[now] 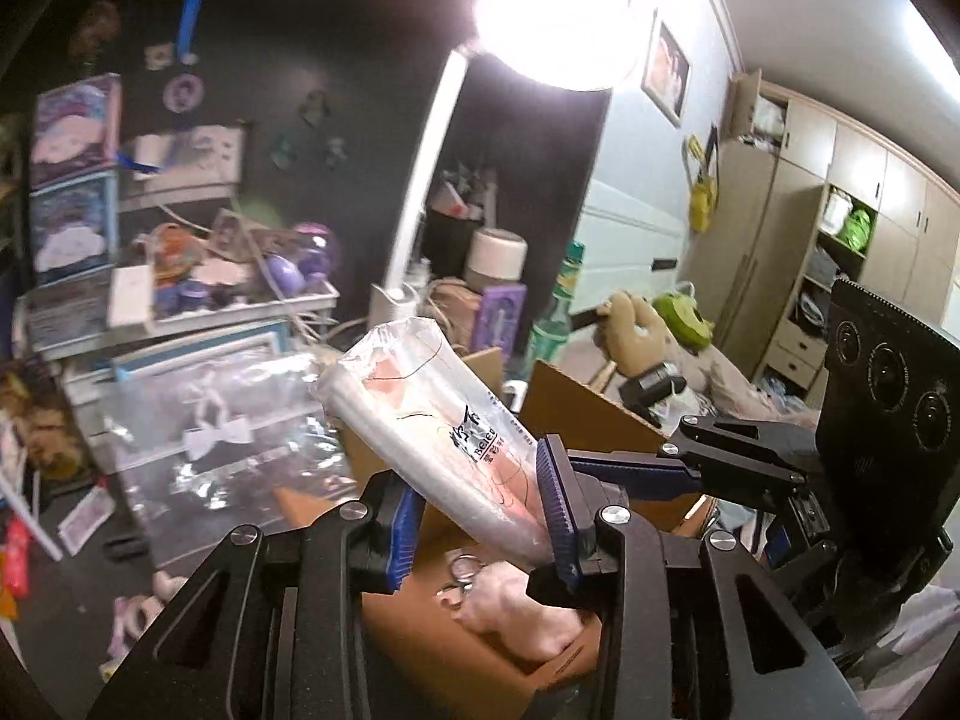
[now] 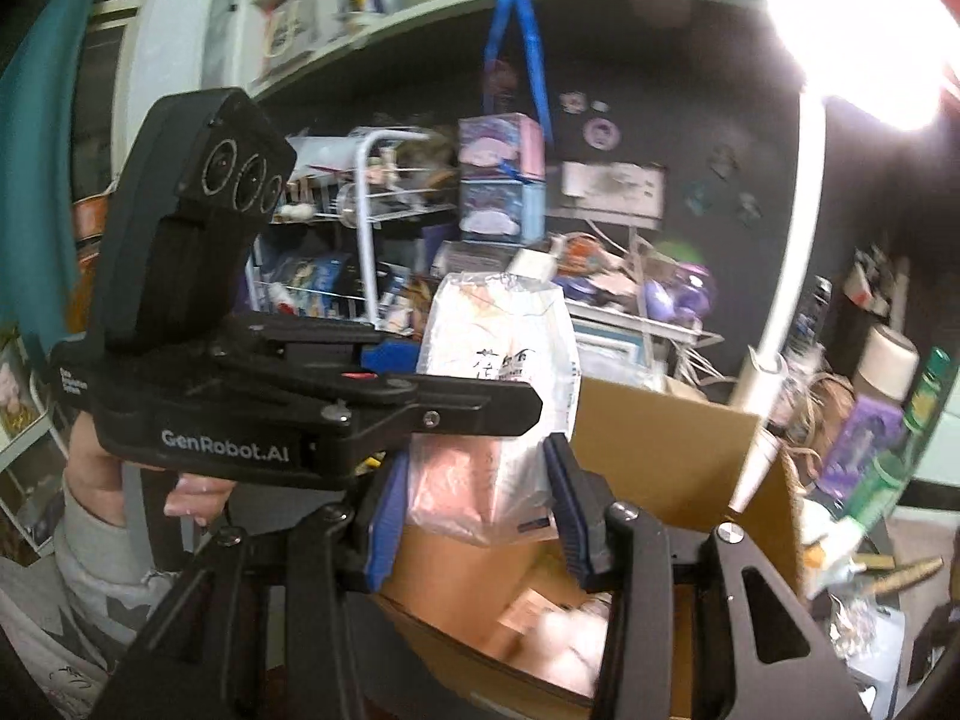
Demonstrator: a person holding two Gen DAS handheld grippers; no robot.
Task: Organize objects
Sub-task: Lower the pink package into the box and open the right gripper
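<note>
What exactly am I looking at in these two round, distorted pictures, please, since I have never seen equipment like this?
No robot here: a person holds a hand-operated claw in each hand, each with a wide-angle camera looking along its fingers. One picture comes from the left claw, the other from the right claw; the left one also appears in the right picture. Both claws seem to grip the same clear plastic packet, printed with text and holding something pinkish, above an open cardboard box. The box already contains a pink soft item and what look like scissors. Cluttered shelves and a bright lamp stand behind.
</note>
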